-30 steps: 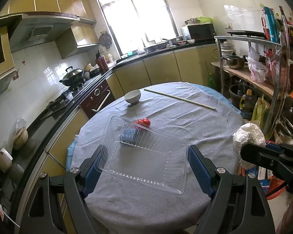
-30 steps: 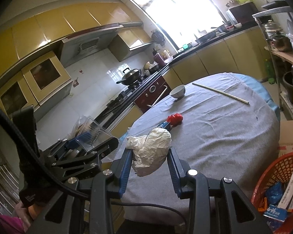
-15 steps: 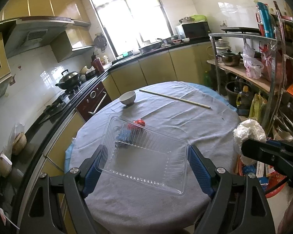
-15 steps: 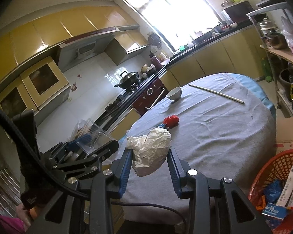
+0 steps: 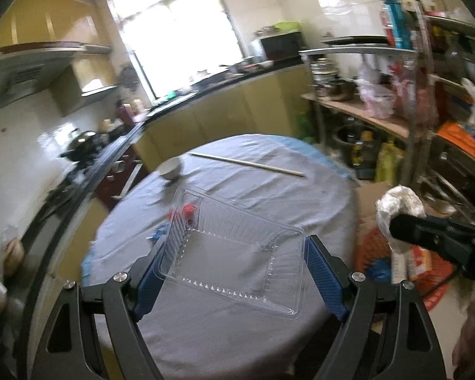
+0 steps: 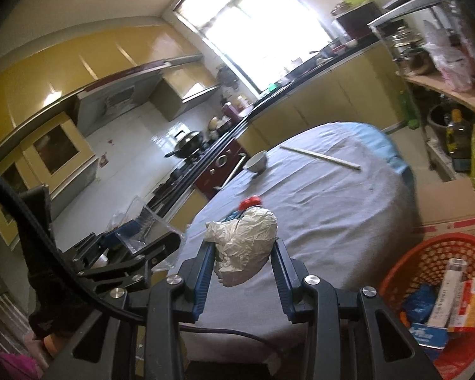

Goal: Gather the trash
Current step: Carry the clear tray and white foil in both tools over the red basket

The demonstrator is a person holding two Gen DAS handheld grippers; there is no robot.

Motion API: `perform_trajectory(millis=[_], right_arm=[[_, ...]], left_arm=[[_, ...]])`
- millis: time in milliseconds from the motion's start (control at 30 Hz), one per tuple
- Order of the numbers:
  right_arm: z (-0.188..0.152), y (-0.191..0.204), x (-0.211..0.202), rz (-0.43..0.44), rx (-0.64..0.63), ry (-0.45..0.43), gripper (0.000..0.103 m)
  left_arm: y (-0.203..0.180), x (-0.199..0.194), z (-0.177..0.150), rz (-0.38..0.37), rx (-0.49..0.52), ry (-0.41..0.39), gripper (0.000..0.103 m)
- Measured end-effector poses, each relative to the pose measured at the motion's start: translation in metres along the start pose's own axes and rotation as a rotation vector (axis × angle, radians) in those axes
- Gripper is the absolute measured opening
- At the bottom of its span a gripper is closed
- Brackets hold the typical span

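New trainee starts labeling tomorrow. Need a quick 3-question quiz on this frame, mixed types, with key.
1. True or false: the left gripper holds a clear plastic tray.
2. What does the right gripper hold? A) a white bowl B) a crumpled white wrapper C) a chopstick
3. Fill in: the orange basket stands on the floor beside the ____.

Key
1. True.
2. B, the crumpled white wrapper; the white bowl sits on the table.
3. Table.
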State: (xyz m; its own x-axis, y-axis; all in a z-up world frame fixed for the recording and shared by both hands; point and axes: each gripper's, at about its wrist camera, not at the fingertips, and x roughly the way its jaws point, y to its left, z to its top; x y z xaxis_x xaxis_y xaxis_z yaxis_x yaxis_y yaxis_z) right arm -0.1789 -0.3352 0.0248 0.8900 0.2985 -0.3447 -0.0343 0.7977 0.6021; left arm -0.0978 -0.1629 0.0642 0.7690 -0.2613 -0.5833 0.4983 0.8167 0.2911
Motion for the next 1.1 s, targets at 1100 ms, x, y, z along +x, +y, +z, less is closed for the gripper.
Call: perform_trajectory(millis=[1100], right_arm=[[0.005,-0.161,-0.084,-0.314,0.327,-0.062,0.063]], left_arm=[[-0.153,0.066,0.025,-0.66,0.181,0.198,0.088]])
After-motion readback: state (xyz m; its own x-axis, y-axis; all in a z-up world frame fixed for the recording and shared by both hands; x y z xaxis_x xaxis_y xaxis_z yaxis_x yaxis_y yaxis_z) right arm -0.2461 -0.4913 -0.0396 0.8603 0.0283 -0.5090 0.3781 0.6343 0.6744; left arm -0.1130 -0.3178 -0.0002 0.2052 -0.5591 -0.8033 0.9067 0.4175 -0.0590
